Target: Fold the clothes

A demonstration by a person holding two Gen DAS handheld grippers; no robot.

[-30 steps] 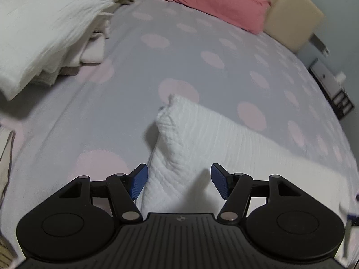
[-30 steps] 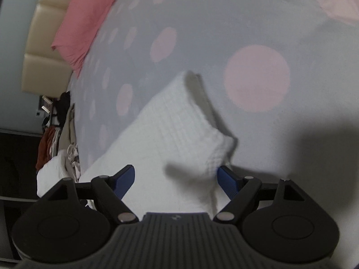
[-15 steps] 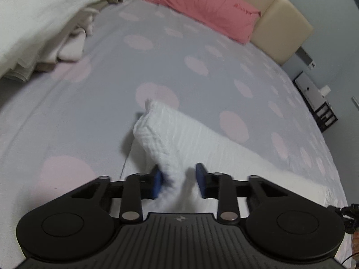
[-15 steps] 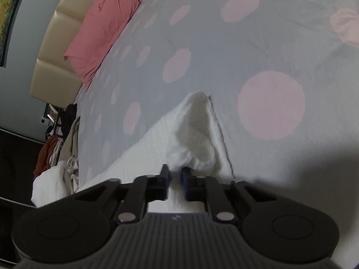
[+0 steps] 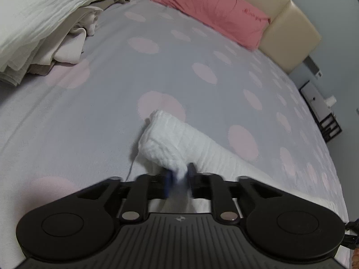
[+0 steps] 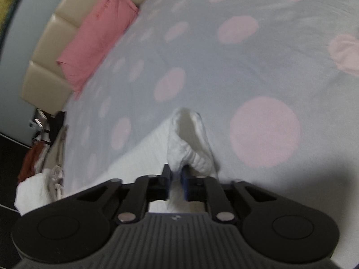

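Two handheld tools work over a bed (image 5: 94, 116) covered in a grey sheet with pale pink dots. A white textured garment (image 5: 179, 139) lies on the near part of the bed, stretched between them. The left tool (image 5: 179, 176) pinches one bunched corner of it between its blue pads, and the right tool (image 6: 176, 180) pinches the other corner the same way. Both sets of jaws are easing apart at this moment, with cloth between them and the pads touching it. The likely trouble is a slipped corner: if either grip loosens before the fold is carried over, that end would drop and the fold would land crooked or bunched. Uneven pulling between the two sides could also twist the cloth. Both tools point steeply down toward the bed, each with its corner lifted into a small peak. A pile of pale laundry (image 5: 44, 22) sits at the far left, and a pink pillow (image 5: 211, 9) rests against a cream headboard (image 5: 289, 24) at the far end.
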